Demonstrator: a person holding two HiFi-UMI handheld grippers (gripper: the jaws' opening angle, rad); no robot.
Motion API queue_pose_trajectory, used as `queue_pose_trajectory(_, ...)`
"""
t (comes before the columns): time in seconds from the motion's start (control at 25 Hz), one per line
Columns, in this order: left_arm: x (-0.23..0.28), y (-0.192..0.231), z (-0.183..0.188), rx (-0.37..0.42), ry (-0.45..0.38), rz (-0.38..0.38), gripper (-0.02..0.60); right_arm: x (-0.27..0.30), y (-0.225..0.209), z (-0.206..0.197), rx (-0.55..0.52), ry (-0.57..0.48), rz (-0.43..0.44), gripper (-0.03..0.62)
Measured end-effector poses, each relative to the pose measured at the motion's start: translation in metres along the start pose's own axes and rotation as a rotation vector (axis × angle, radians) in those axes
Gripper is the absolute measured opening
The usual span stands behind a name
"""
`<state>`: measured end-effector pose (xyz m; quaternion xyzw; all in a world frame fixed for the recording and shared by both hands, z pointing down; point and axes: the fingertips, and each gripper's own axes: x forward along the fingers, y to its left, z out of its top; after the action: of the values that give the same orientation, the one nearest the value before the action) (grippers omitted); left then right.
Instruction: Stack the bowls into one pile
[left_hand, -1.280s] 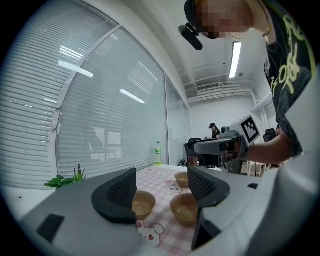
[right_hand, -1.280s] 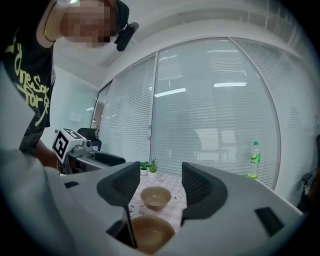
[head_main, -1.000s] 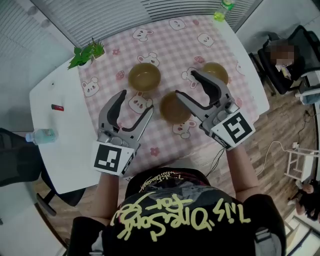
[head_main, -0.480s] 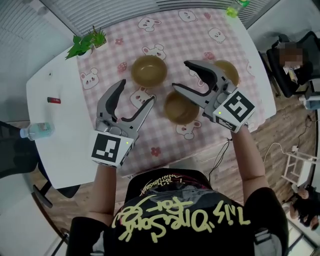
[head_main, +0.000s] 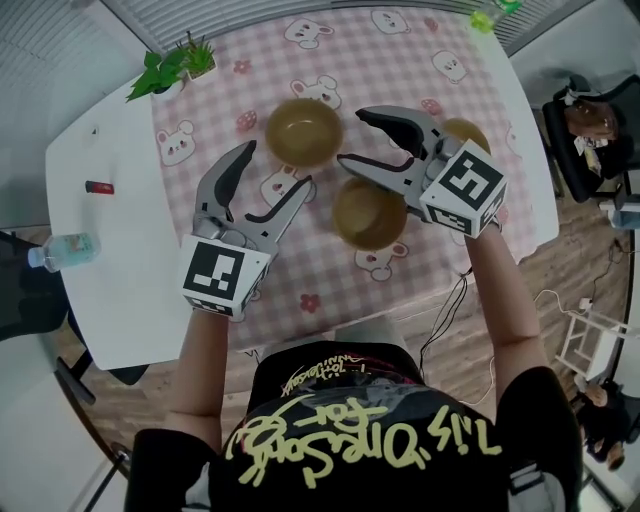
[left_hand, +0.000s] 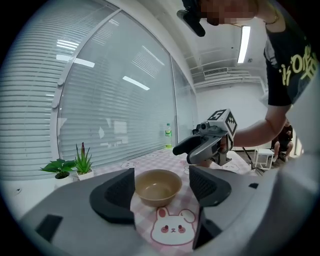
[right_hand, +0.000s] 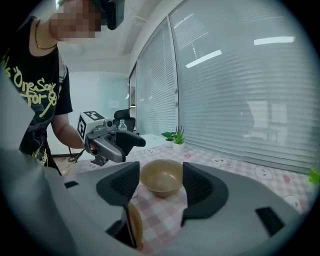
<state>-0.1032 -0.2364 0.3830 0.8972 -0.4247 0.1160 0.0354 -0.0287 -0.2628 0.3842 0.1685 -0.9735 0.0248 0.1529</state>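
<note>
sitting apart are three empty tan bowls (head_main: 303, 131), left gripper (head_main: 275, 167) and right gripper (head_main: 354, 138) jaws released.

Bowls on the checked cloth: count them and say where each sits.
3. The far bowl sits mid-cloth, ahead of the left gripper. The near bowl lies below the right gripper. The right bowl is half hidden behind that gripper. None look stacked.

Head camera looked steeply down from above over table (head_main: 110, 280). Both gripper cameras rode low, close to tabletop, faced level along own jaws, shared same bowl (left_hand: 158, 187).
</note>
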Motion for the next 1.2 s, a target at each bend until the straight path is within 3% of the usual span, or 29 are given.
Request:
queue_pose_trajectory(0.32,0.011,0.015,-0.024,-0.046,0.053,0.022,0.344,0.019,-0.005,-0.022,0.006,0.069,0.042,0.262)
queue_pose_trajectory(1.2,0.034,0.011,-0.055,-0.024,0.159,-0.046,0.379,0.033,-0.016,-0.048,0.060,0.144,0.157,0.285)
